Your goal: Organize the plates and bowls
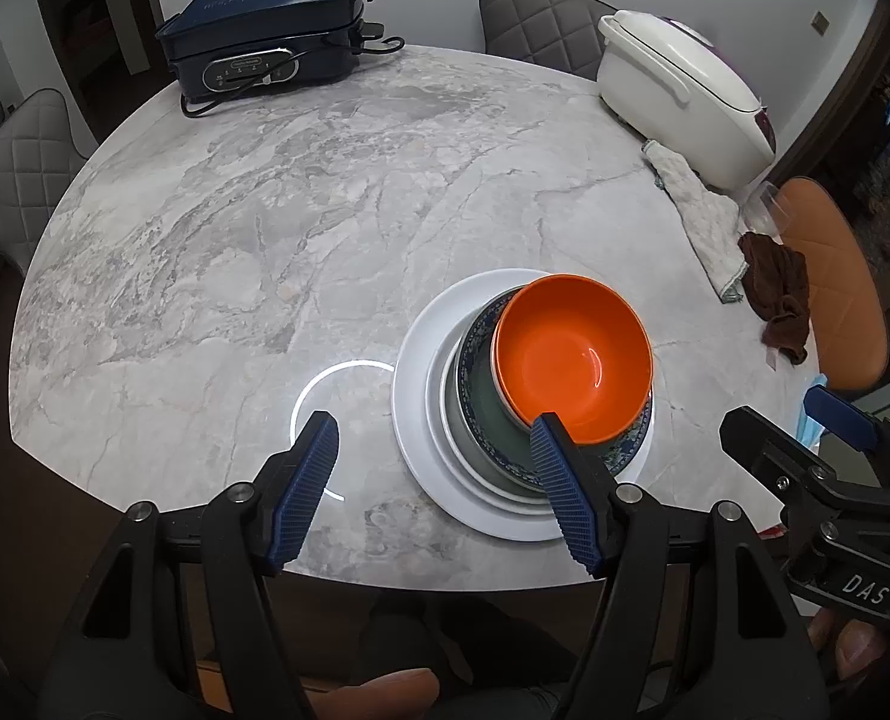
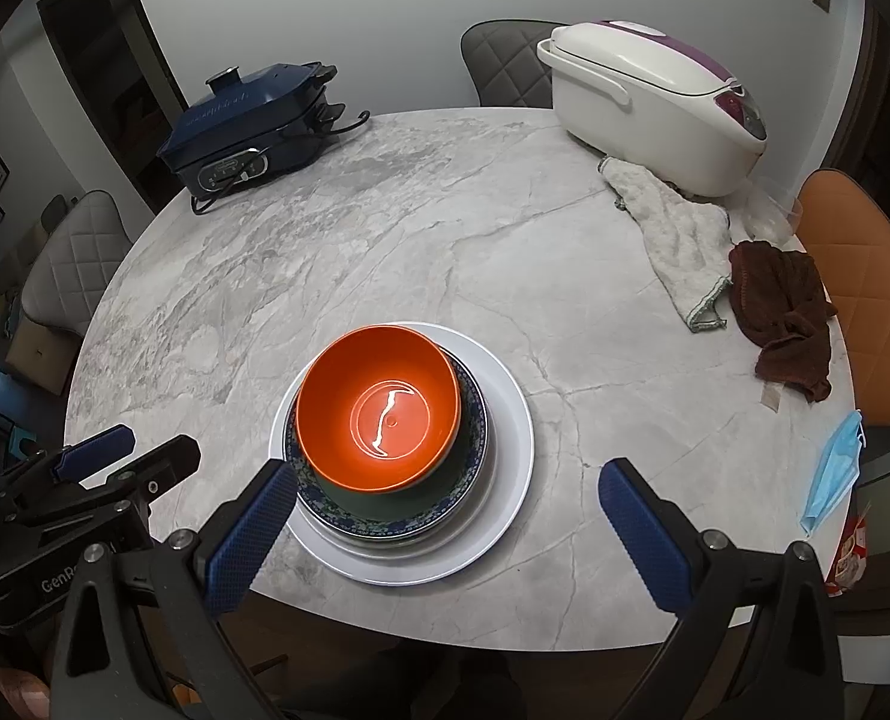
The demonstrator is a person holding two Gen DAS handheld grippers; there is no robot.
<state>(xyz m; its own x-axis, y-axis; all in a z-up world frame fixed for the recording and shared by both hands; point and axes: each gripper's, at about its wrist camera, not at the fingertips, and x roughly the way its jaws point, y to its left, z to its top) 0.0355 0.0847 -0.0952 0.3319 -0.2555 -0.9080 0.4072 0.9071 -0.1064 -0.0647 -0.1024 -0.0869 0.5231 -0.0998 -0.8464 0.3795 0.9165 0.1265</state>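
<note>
The stack point(image 2: 403, 450) of plates and bowls sits near the table's point(image 2: 445, 210) front edge, and both grippers hang over that edge with jaws apart and nothing between them. The left gripper point(image 1: 433, 474) stands just left of the stack, its right finger point(image 1: 565, 498) overlapping the rim in view; whether it touches, I cannot tell. The right gripper point(image 2: 445, 534) frames the stack's near side, empty.

The orange bowl point(image 2: 379, 414) tops the stack and is empty; it looks light and glossy, probably slippery, so a pinch across its rim seems the surest hold. It sits off-centre, tilted in a green bowl point(image 2: 409, 495), itself on a blue patterned plate point(image 2: 475, 420). Below lie white plates point(image 2: 517, 438), likely ceramic: stiff, heavier, chippable, best taken at the edge.

Beyond the stack stand a blue cooker point(image 2: 247, 126) and a white cooker point(image 2: 655, 102); right of it lie cloths point(image 2: 679, 240).
</note>
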